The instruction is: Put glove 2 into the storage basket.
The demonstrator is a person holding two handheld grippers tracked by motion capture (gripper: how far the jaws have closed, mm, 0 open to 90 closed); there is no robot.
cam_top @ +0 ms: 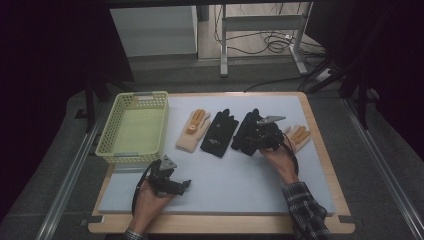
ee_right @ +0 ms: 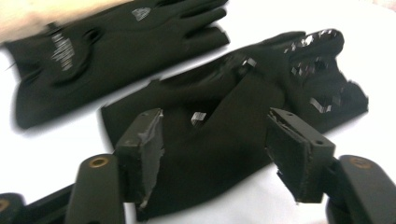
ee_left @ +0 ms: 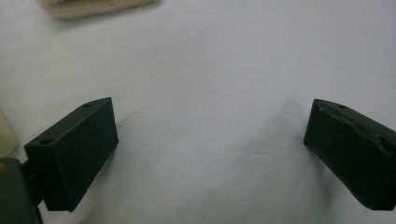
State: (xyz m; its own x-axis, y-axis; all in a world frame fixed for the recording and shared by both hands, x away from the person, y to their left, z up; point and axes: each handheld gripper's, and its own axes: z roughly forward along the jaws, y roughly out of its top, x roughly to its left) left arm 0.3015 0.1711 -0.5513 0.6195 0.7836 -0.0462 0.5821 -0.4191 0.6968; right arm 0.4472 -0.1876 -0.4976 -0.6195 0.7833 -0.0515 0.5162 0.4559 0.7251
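The right gripper (ee_right: 215, 154) is poised, jaws apart and gripping nothing, over the black glove (ee_right: 243, 126) mid-table for pickup, while the left gripper (ee_left: 210, 154) is rested wide open and empty near the front edge.

Four gloves (cam_top: 220, 133) right of basket (cam_top: 134, 127)

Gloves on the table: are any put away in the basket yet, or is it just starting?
Just starting. The yellow basket holds nothing. All four gloves lie on the mat. The right gripper is over one black glove, jaws apart, not gripping. The left gripper waits open.
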